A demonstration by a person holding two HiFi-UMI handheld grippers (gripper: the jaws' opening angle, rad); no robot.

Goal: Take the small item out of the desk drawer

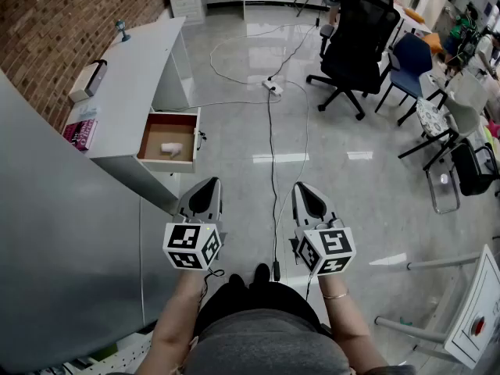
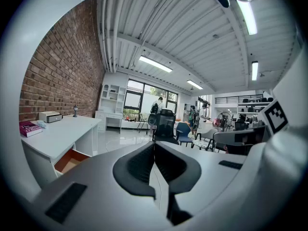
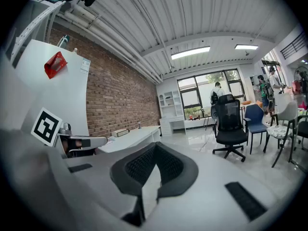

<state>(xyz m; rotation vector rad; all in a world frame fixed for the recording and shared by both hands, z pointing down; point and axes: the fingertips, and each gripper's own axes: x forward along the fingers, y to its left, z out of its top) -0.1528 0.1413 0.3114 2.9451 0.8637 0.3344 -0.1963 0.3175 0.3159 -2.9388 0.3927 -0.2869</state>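
Note:
In the head view a white desk point(image 1: 129, 76) stands at the left with its drawer point(image 1: 190, 135) pulled open. A small white item point(image 1: 170, 148) lies on the drawer's brown bottom. My left gripper point(image 1: 205, 187) and right gripper point(image 1: 307, 189) hang side by side over the floor, short of the drawer, both shut and holding nothing. The left gripper view shows the left gripper point(image 2: 154, 144) with its jaws met at the tip, and the open drawer point(image 2: 70, 160) low at the left. In the right gripper view the right gripper point(image 3: 155, 145) is also shut, pointing toward the room.
A black office chair point(image 1: 355, 33) and a blue chair point(image 1: 410, 61) stand ahead to the right. Cables and a power strip point(image 1: 272, 87) lie on the glossy floor. A red book point(image 1: 80, 133) and a white device point(image 1: 87, 80) rest on the desk by the brick wall point(image 1: 62, 22).

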